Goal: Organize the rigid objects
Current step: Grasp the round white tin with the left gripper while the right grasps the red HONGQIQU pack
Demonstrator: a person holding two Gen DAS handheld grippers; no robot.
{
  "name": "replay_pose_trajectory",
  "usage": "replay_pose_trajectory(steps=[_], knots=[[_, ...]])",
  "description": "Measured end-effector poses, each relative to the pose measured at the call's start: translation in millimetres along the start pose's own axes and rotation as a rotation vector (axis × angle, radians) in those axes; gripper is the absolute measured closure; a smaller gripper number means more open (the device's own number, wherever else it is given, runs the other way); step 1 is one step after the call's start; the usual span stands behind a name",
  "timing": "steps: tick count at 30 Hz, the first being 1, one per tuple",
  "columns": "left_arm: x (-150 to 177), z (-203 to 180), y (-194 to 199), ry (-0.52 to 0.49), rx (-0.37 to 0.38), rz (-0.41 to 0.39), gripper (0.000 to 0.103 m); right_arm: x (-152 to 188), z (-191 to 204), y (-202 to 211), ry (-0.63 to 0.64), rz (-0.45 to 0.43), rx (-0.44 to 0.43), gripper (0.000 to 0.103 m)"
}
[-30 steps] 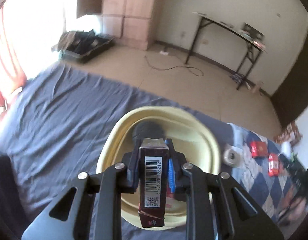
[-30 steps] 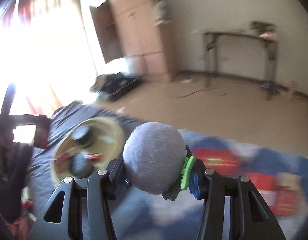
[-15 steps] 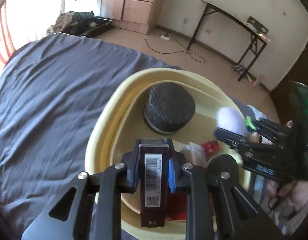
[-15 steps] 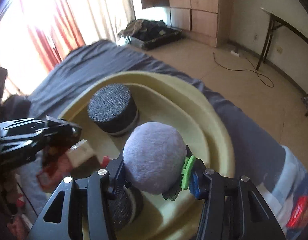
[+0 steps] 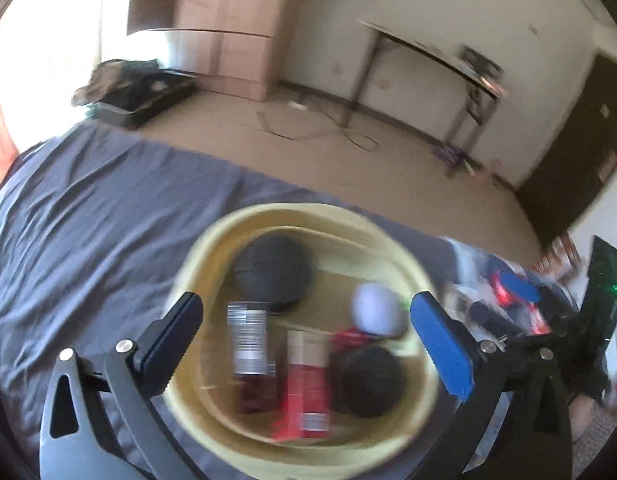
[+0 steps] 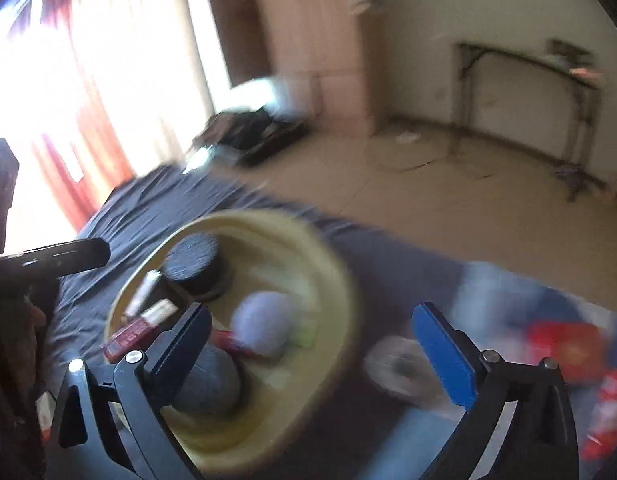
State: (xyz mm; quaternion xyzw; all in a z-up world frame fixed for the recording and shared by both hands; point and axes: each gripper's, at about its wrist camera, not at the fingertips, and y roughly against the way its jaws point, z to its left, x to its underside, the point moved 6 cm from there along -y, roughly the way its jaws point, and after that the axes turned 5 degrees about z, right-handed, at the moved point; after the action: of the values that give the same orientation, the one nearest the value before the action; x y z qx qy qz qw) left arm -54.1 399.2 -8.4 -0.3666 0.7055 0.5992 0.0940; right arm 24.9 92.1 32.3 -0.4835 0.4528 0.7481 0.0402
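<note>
A pale yellow basin (image 5: pixel 212 248) (image 6: pixel 332 280) sits on the grey bedsheet. Inside lie a dark barcode box (image 5: pixel 250 344), a red box (image 5: pixel 308 384), a grey-lilac plush ball (image 5: pixel 376 312) (image 6: pixel 264 324) and two dark round pucks (image 5: pixel 274 272) (image 5: pixel 368 380). My left gripper (image 5: pixel 312 344) is open and empty above the basin. My right gripper (image 6: pixel 316 348) is open and empty over the basin's right rim. Both views are motion-blurred.
A white tape roll (image 6: pixel 396 364) and red packets (image 6: pixel 564 348) lie on the checked cloth right of the basin. The grey sheet (image 5: pixel 88 208) spreads left. A black-legged table (image 5: pixel 436 64), a wardrobe (image 5: pixel 228 28) and an open case (image 5: pixel 140 92) stand on the floor beyond.
Both grippers opened. The barcode box left the left gripper and the plush ball left the right gripper; both now lie in the basin. Both grippers have pulled back upward.
</note>
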Motion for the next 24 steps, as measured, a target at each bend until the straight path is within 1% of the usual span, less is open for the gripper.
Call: replay_pose_trajectory(steps=[2,3,4,5,6,8,9,11,13,14,15,17,18,19,22,23,24], knots=[[-5.2,-36.4,1.2,-0.074,0.034,0.039,0.0,18.3,-44.9,33.2,-0.047,-0.041,0.092,0.0],[-6.7,-54.4,2.2,-0.111,0.051,0.045,0.0,32.0,-76.9,49.8,-0.078,-0.049,0.151,0.0],[-7.5,-72.2,3.7,-0.145,0.066,0.046,0.0,42.7,-100.4,60.7,-0.104,-0.045,0.189,0.0],[-7.8,-91.9,4.3,-0.18,0.086,0.048,0.0,58.3,-134.2,74.2,-0.149,-0.036,0.24,0.0],[-7.4,-111.5,2.8,-0.211,0.11,0.059,0.0,68.7,-155.1,83.3,-0.18,-0.033,0.273,0.0],[-5.1,-143.7,-6.0,-0.261,0.144,0.102,0.0,103.1,-224.3,106.4,-0.302,-0.013,0.404,0.0],[-3.8,-155.9,-11.4,-0.283,0.144,0.121,0.0,116.6,-251.8,114.9,-0.363,0.001,0.454,0.0],[2.9,-182.9,-23.8,-0.327,0.141,0.158,0.0,136.3,-292.7,122.3,-0.475,0.023,0.479,0.0],[12.3,-206.2,-37.4,-0.372,0.149,0.187,0.0,146.2,-314.7,120.3,-0.553,0.03,0.451,0.0],[16.9,-214.8,-42.7,-0.39,0.147,0.194,0.001,146.9,-318.8,119.0,-0.565,0.026,0.434,0.0],[19.3,-222.4,-51.5,-0.408,0.14,0.207,0.001,146.0,-323.5,114.7,-0.57,0.017,0.409,0.0],[28.3,-235.8,-73.0,-0.444,0.114,0.255,0.001,142.3,-327.2,111.0,-0.557,0.007,0.388,0.0],[32.1,-241.3,-82.7,-0.457,0.102,0.278,0.001,141.6,-323.1,106.0,-0.543,0.007,0.374,0.0],[36.0,-247.4,-93.4,-0.47,0.093,0.296,0.001,140.2,-323.2,98.8,-0.524,0.019,0.373,0.0],[43.6,-254.9,-108.1,-0.517,0.064,0.295,0.002,148.6,-338.9,82.4,-0.483,0.056,0.424,0.0],[45.0,-255.7,-115.7,-0.532,0.046,0.302,0.008,151.9,-343.1,81.1,-0.476,0.06,0.431,0.0],[45.8,-254.5,-124.5,-0.544,0.016,0.319,0.011,157.3,-344.6,75.8,-0.459,0.057,0.447,0.0]])
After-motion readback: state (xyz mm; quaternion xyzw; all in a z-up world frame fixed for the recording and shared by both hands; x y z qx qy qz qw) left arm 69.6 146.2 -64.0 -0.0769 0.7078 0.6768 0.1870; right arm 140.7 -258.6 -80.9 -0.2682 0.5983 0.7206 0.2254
